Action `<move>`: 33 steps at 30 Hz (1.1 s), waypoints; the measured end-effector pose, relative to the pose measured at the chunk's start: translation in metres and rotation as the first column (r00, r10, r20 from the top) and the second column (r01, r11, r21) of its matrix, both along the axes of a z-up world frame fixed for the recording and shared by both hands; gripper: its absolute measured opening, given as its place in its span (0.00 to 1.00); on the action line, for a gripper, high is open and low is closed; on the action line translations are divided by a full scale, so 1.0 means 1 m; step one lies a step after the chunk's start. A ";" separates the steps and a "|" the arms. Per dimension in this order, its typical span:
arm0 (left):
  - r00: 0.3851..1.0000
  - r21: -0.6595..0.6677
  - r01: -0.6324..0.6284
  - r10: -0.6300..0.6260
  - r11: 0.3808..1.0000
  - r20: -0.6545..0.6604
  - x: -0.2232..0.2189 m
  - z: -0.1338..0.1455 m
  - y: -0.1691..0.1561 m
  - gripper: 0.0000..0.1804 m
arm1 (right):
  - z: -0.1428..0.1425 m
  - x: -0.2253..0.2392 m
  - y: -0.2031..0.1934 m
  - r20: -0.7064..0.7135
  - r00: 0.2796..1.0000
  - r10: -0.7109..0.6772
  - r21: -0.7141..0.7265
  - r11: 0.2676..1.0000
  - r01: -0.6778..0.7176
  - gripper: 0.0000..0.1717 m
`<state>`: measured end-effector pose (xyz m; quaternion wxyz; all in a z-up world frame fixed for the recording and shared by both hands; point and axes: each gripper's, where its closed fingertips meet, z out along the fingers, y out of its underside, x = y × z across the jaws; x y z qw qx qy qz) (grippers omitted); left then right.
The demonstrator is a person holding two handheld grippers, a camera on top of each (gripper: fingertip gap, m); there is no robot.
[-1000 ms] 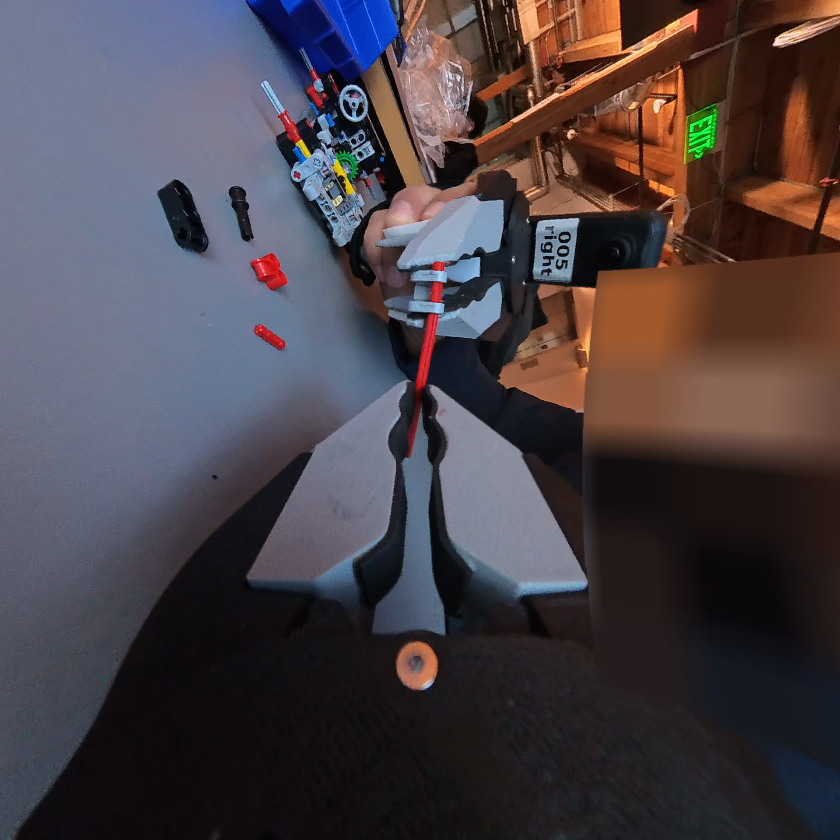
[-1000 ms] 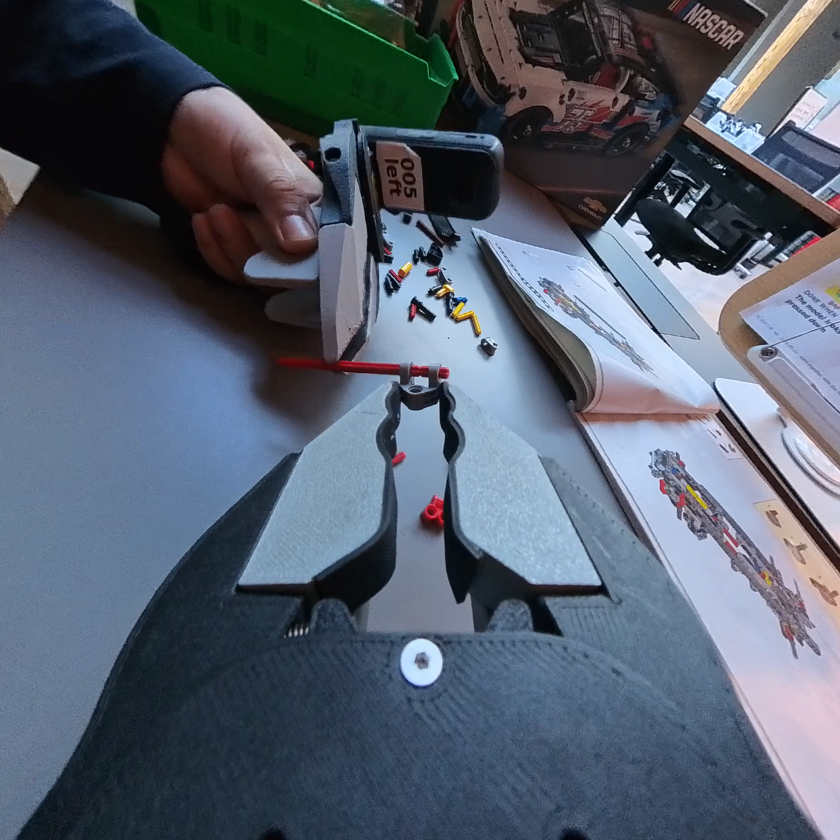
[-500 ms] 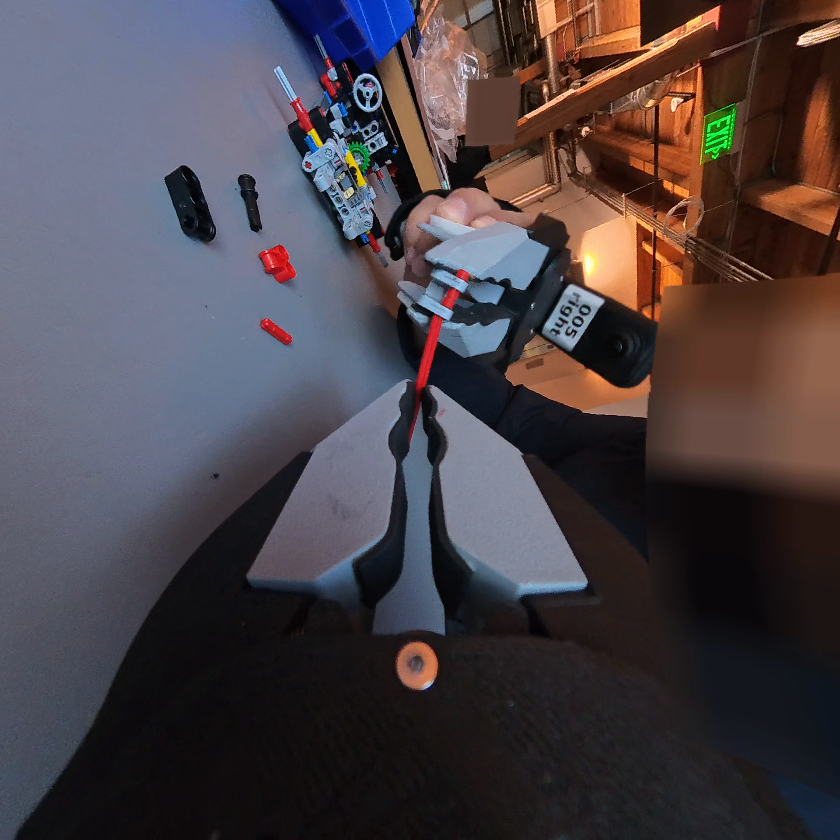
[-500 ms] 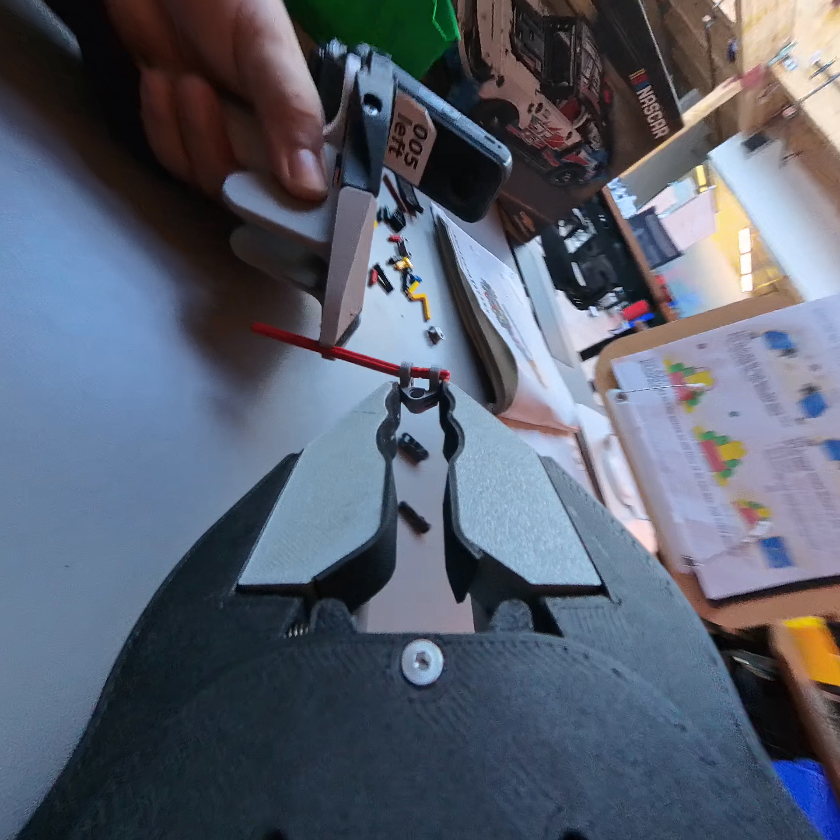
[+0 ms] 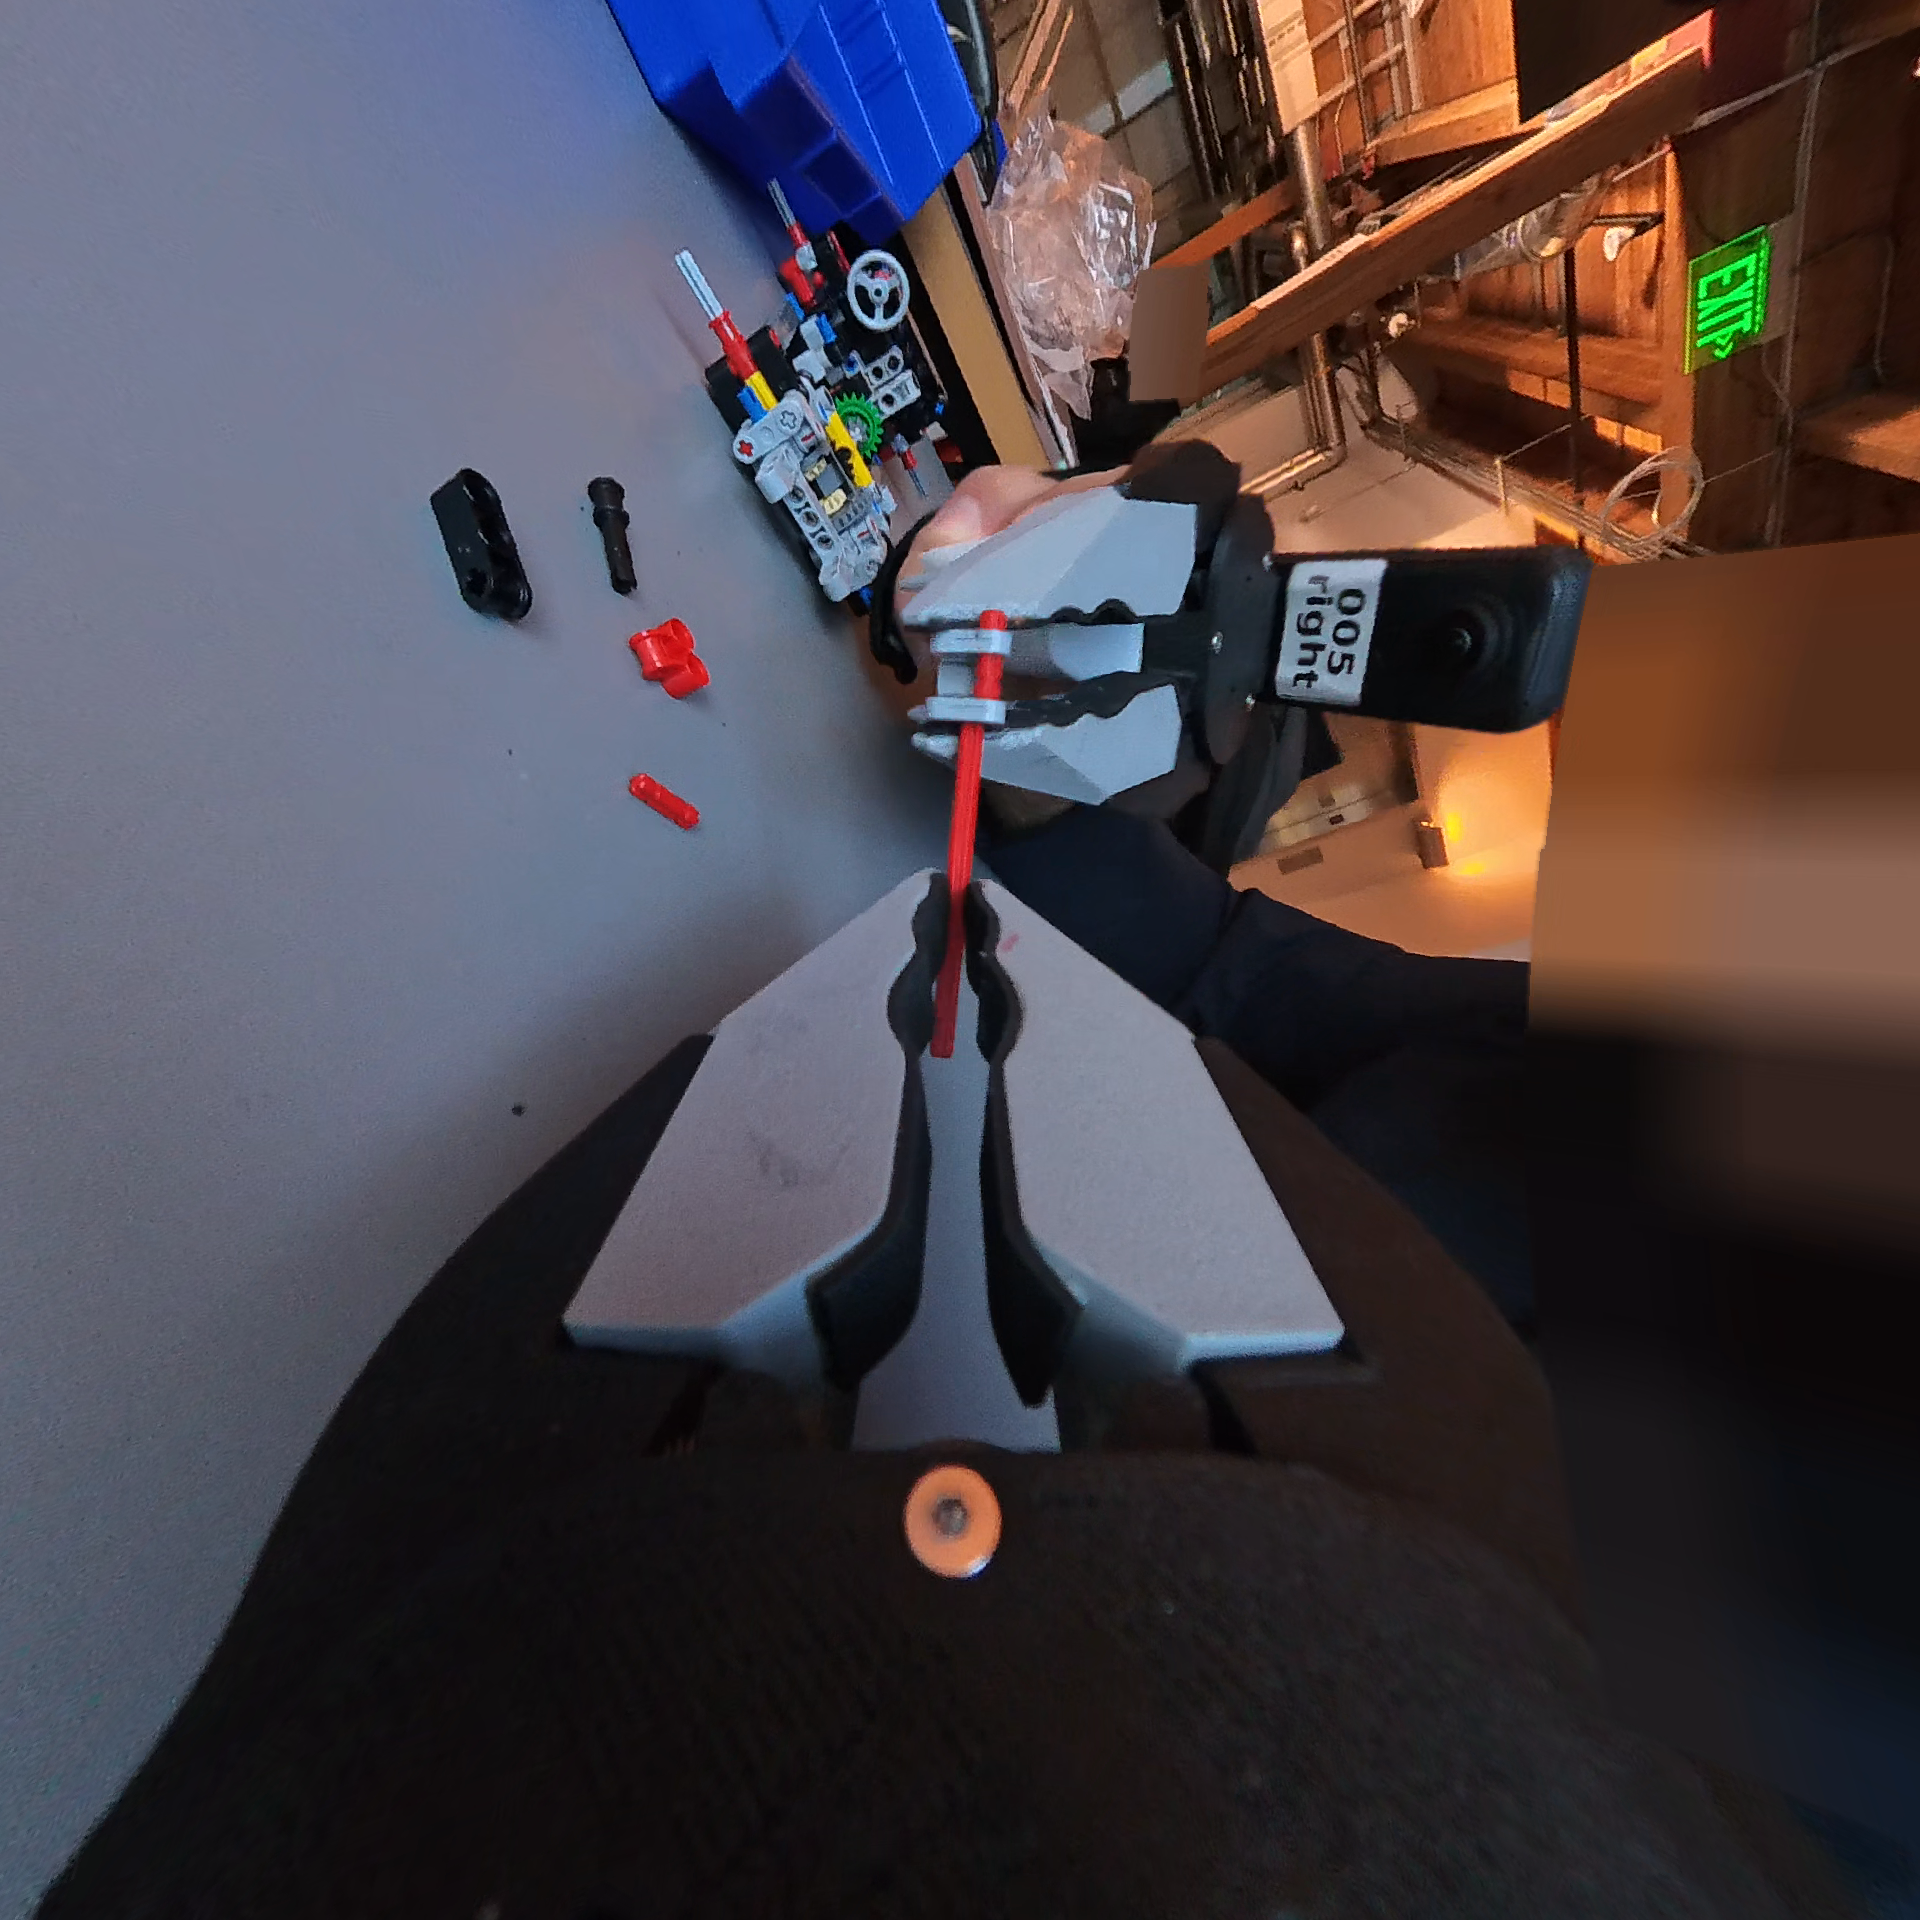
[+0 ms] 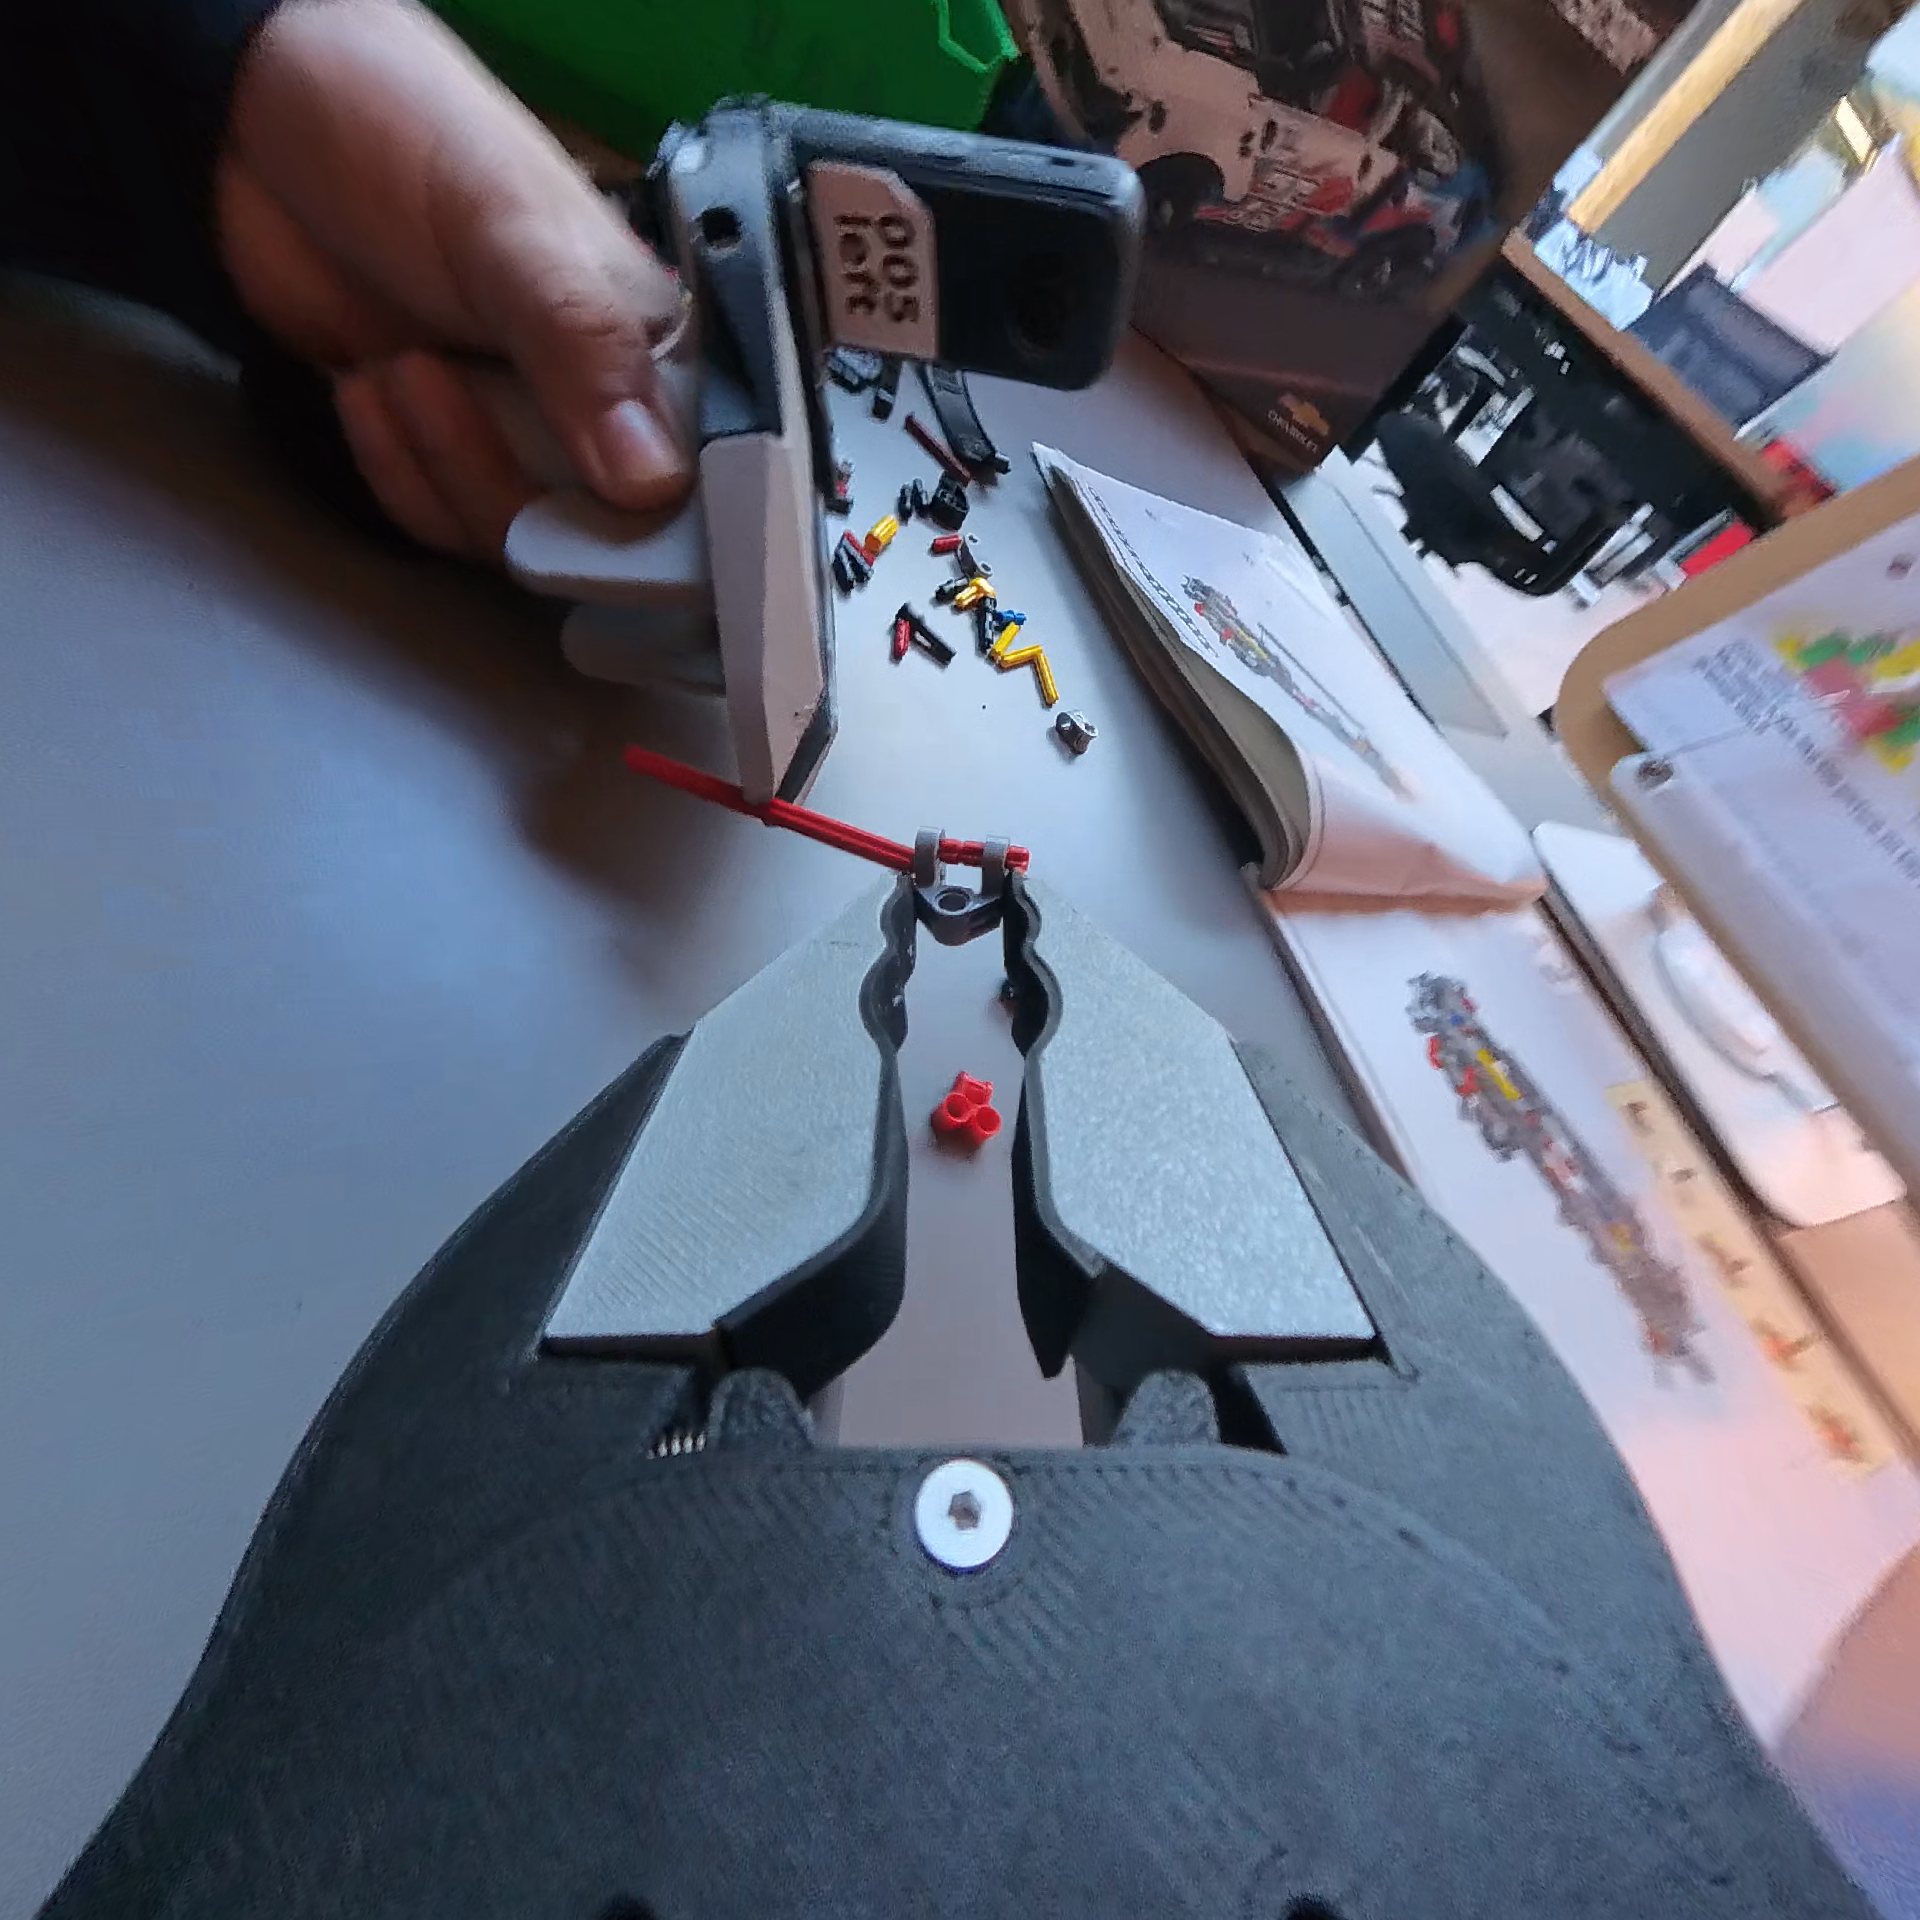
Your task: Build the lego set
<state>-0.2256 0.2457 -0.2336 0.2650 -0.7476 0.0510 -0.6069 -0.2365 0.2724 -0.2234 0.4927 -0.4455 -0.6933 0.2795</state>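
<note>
The left gripper (image 5: 948, 914) is clamped on a thin red axle (image 5: 961, 821) running toward 12 o'clock into the grey forked connector (image 6: 961, 914) pinched by the right gripper (image 6: 958, 902). Beyond, at 11 o'clock, a blue bin (image 5: 831, 94) stands; its contents are probably hidden.

White printed labels on both camera bodies (image 5: 1455, 634); lit green wall sign (image 5: 1727, 301).

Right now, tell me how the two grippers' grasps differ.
The left gripper is nearly closed on the thin red axle; the right gripper stands wider, clamping a grey forked connector. The left holds the axle's bare end, the right the piece threaded on it. Both share one axle.
</note>
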 end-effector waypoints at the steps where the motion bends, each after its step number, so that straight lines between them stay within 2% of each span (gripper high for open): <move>1: 1.000 0.005 -0.008 0.008 1.000 0.006 0.000 0.001 0.001 0.00 | 0.001 0.000 0.002 -0.009 1.000 -0.004 -0.045 0.999 0.003 0.08; 5: 1.000 0.028 -0.024 0.023 0.999 0.019 0.000 0.005 0.004 0.00 | 0.004 0.000 0.004 -0.049 0.999 0.009 -0.219 0.976 -0.019 0.08; 8: 0.999 0.044 -0.038 0.036 0.998 0.031 0.000 0.008 0.006 0.00 | 0.006 0.001 0.006 -0.061 0.998 0.015 -0.276 0.961 -0.031 0.08; 17: 0.998 0.034 -0.053 0.052 0.998 0.042 -0.001 0.008 0.008 0.00 | 0.003 0.003 0.010 -0.061 0.998 -0.003 -0.261 0.965 -0.013 0.08; 27: 0.998 0.000 -0.058 0.058 0.998 -0.006 -0.001 -0.001 0.010 0.00 | -0.005 0.004 0.017 -0.013 0.999 -0.047 -0.079 0.996 0.046 0.08; 33: 0.998 -0.016 -0.066 0.065 0.998 -0.019 0.000 -0.004 0.014 0.00 | -0.008 0.005 0.018 0.006 0.999 -0.044 -0.199 0.979 0.045 0.08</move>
